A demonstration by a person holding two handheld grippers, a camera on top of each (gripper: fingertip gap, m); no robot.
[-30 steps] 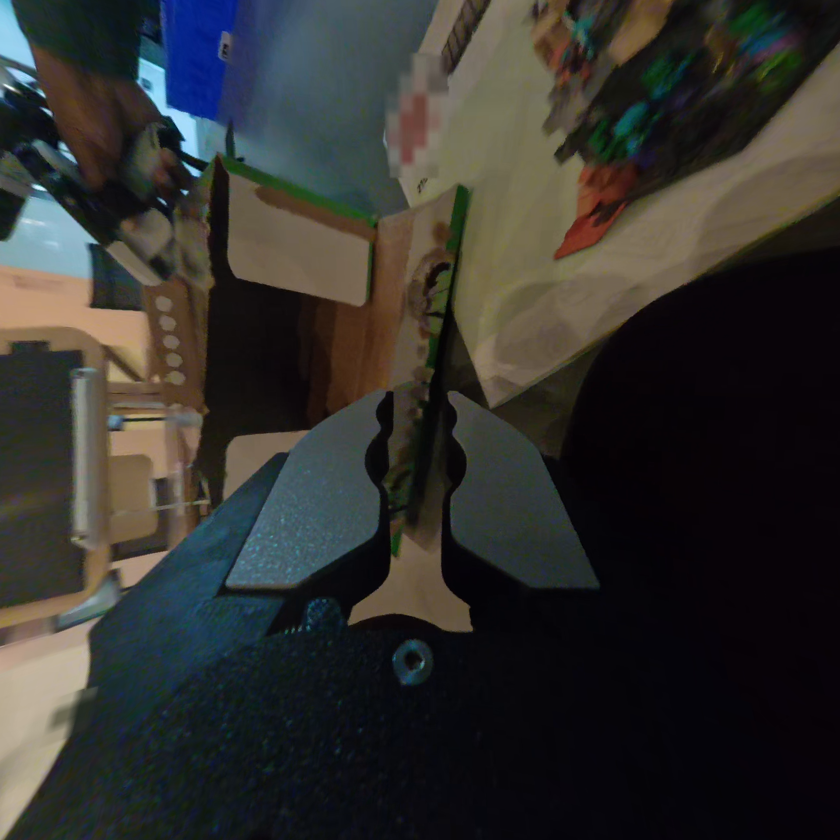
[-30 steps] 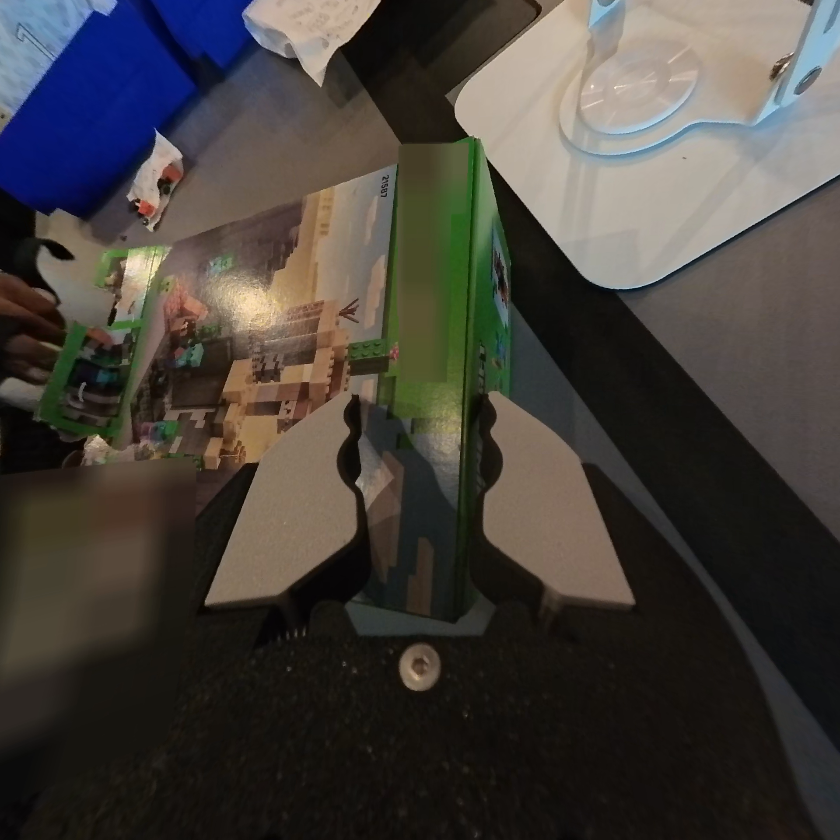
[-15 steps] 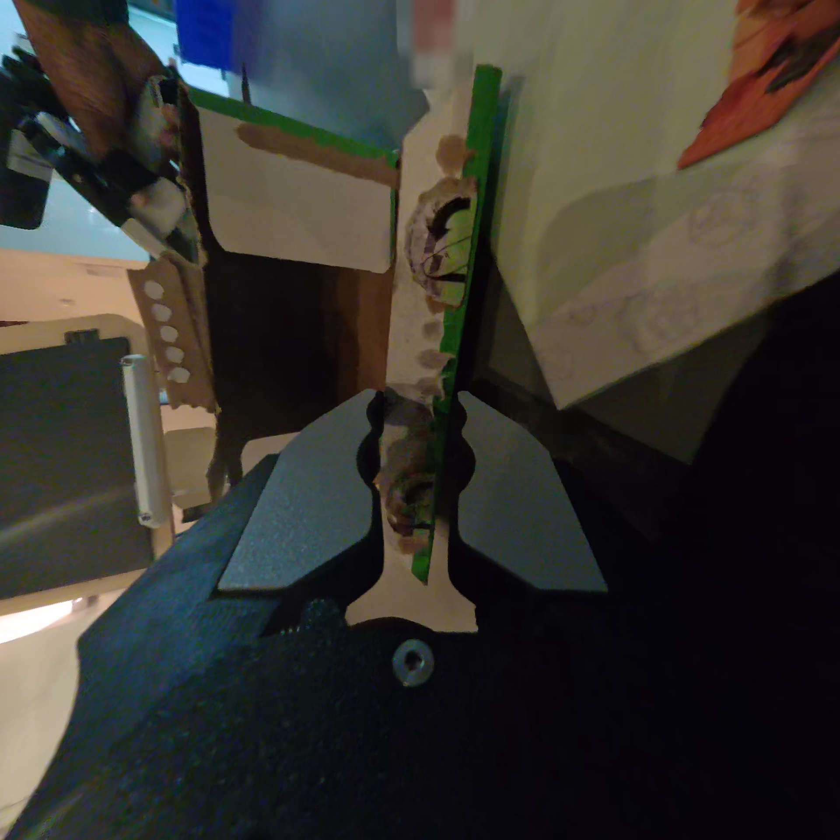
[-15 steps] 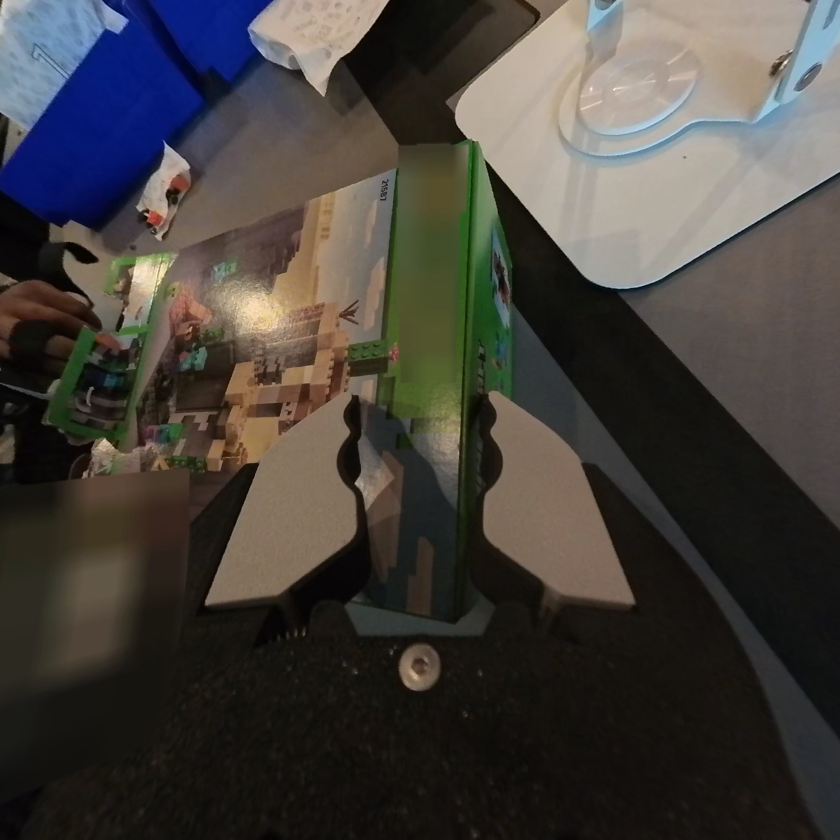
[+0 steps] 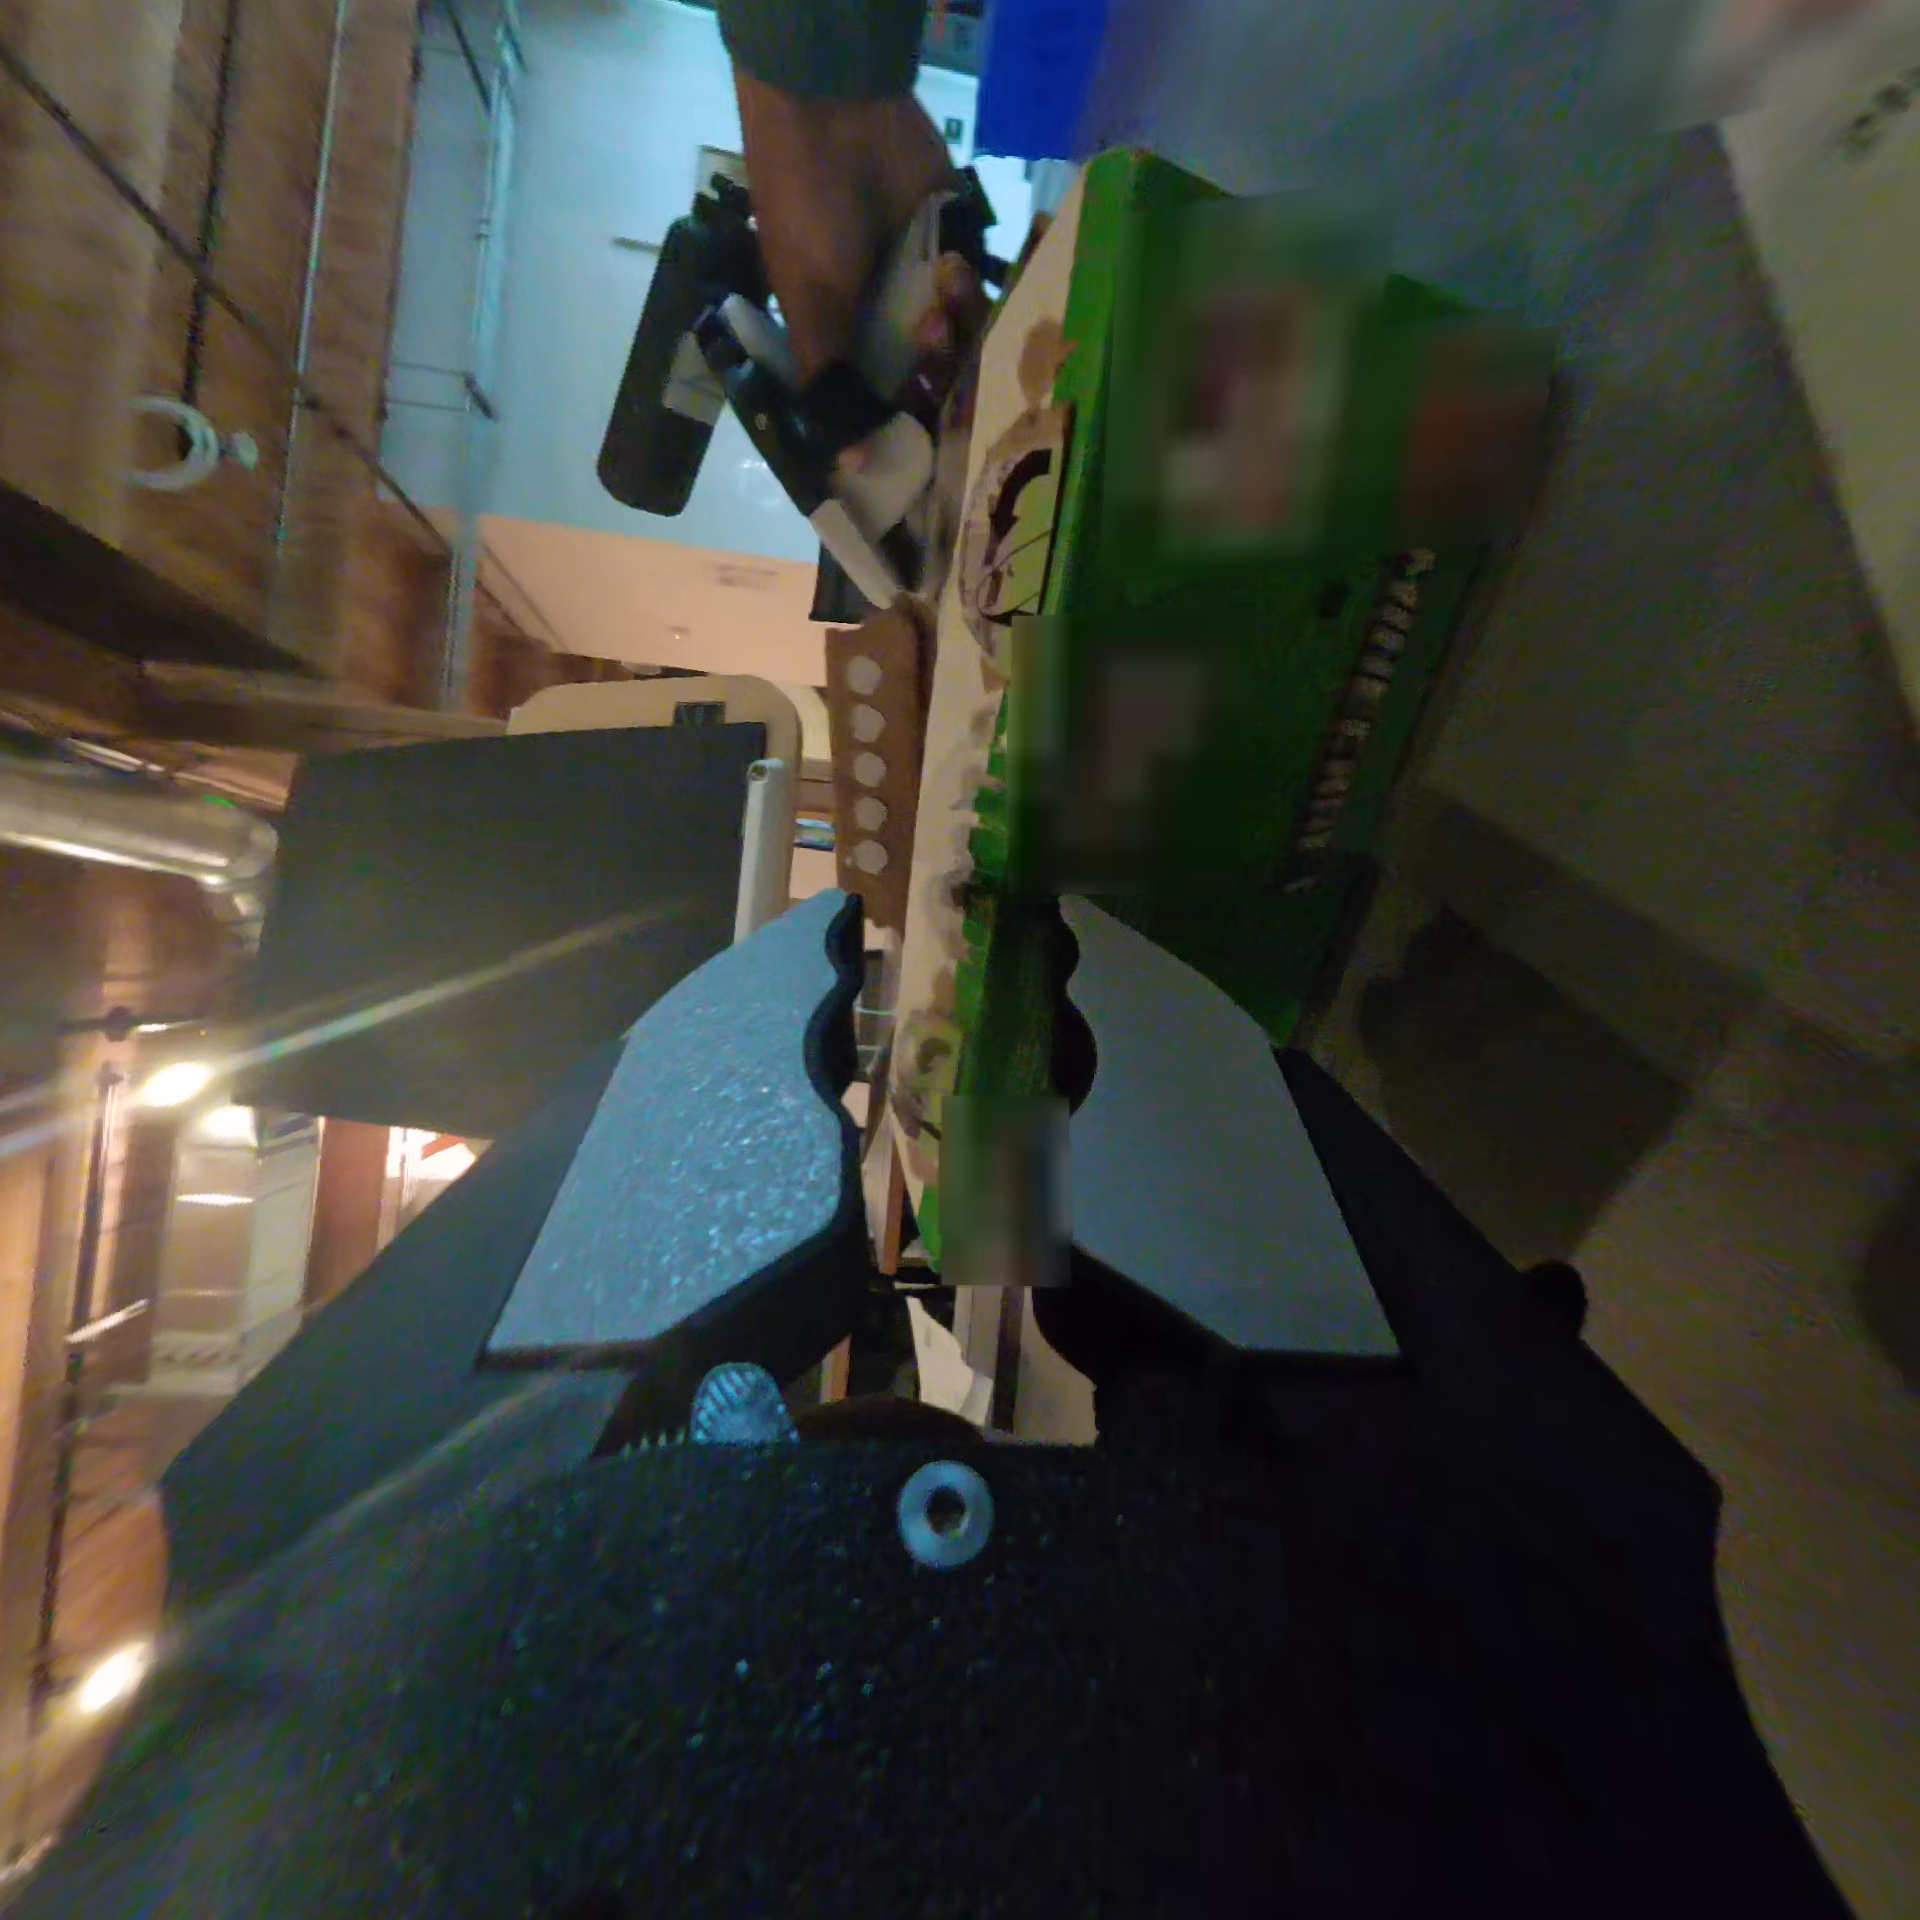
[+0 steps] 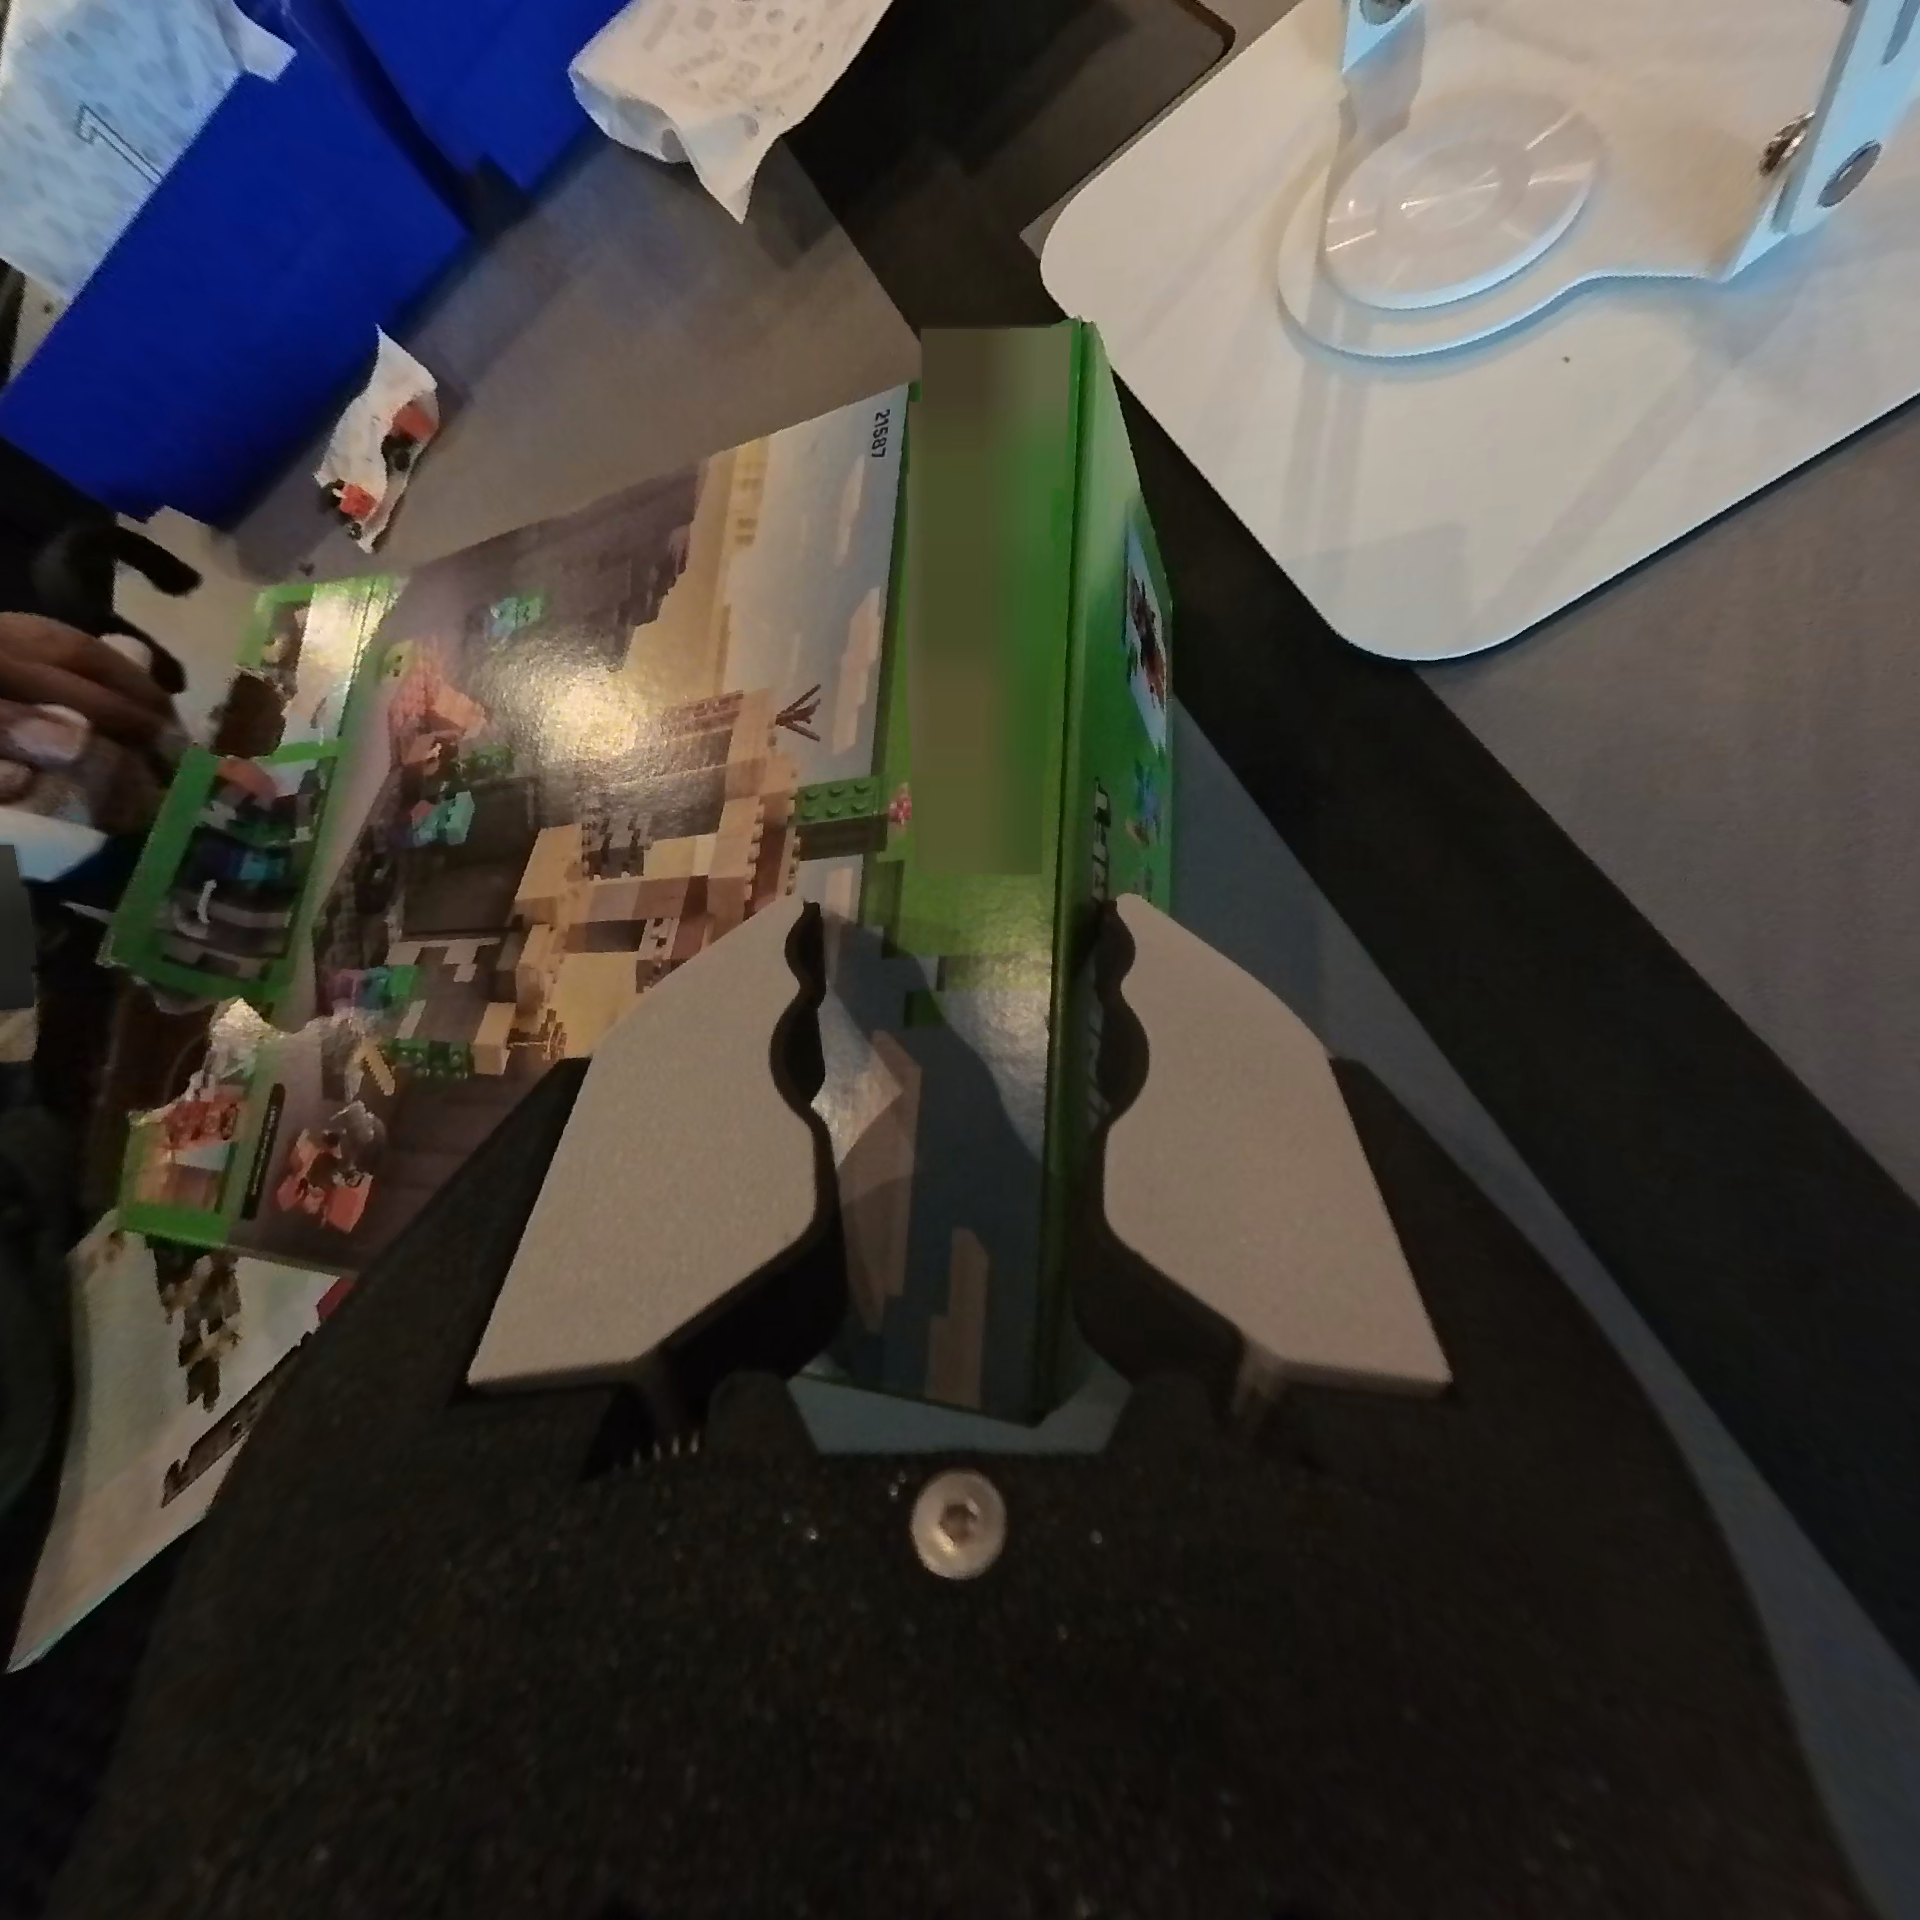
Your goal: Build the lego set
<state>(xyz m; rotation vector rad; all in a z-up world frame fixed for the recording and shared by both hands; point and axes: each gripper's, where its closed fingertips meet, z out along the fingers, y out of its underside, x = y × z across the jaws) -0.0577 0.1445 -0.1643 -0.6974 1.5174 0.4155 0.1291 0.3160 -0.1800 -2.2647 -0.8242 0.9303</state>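
The lego box (image 6: pixel 623 779), green-edged with a printed picture, lies on the table. My right gripper (image 6: pixel 961 914) is shut on the box's narrow green side (image 6: pixel 987 644) and holds it steady. At the box's far end my left gripper (image 5: pixel 956 935) is shut on the torn end flap (image 5: pixel 1247 727), which stands edge-on between the jaws, its green printed face to the right. The same flap (image 6: pixel 229 862) shows in the right wrist view beside a hand (image 6: pixel 73 675). The right gripper (image 5: pixel 831 416) and the hand holding it show farther off in the left wrist view.
Blue bins (image 6: pixel 208 260) and a small bag of pieces (image 6: pixel 379 457) lie beyond the box. A white stand base (image 6: pixel 1507 364) is at the right, across a dark strip (image 6: pixel 1403 779). A printed booklet (image 6: pixel 156 1403) lies at the near left.
My left gripper has swung round with the flap still in it; the box's dark opening has left its view and the flap's green face now shows. The right gripper has not moved.
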